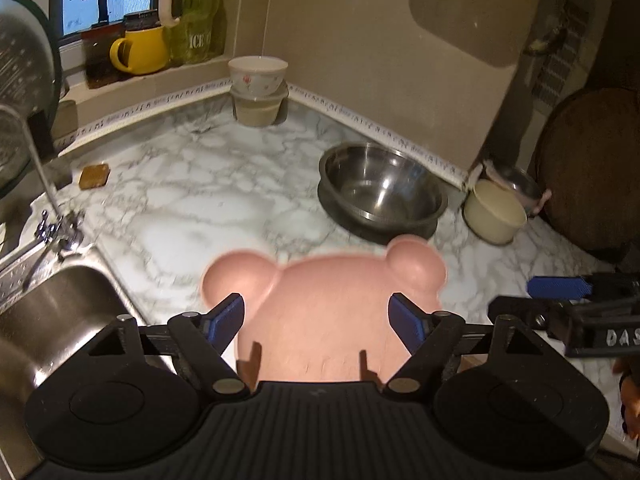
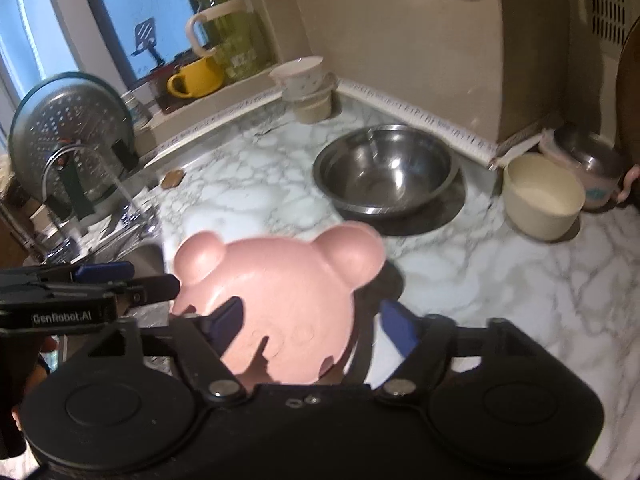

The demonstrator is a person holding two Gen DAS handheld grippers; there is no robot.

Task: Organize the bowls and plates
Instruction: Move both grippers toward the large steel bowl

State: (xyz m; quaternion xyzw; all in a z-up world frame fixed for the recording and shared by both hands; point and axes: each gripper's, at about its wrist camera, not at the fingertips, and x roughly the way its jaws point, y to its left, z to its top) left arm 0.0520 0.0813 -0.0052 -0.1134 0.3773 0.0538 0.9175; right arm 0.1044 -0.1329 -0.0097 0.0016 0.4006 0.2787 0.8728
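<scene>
Steel sink sits at the near left, a running tap above it and a perforated metal lid propped behind. On the far sill stand a yellow mug and a green glass jug whose lettering reads roughly "ICE", the rest blurred. A floral bowl is stacked on a lidded tub in the far corner of the marble desk.

Centre and near, the pink bear-shaped plate lies between the fingers of the left gripper, which stands released, pads apart from the plate's sides. The right gripper is likewise spread wide, the same plate under it; whether its left pad touches the plate I cannot tell. In the right wrist view the left gripper's body bears "GenRobot.AI"; in the left wrist view the right one shows "DAS", cut off.

Farther right, a steel mixing bowl rests on a dark plate, then a cream bowl, and a pink-handled steel cup just behind it.
</scene>
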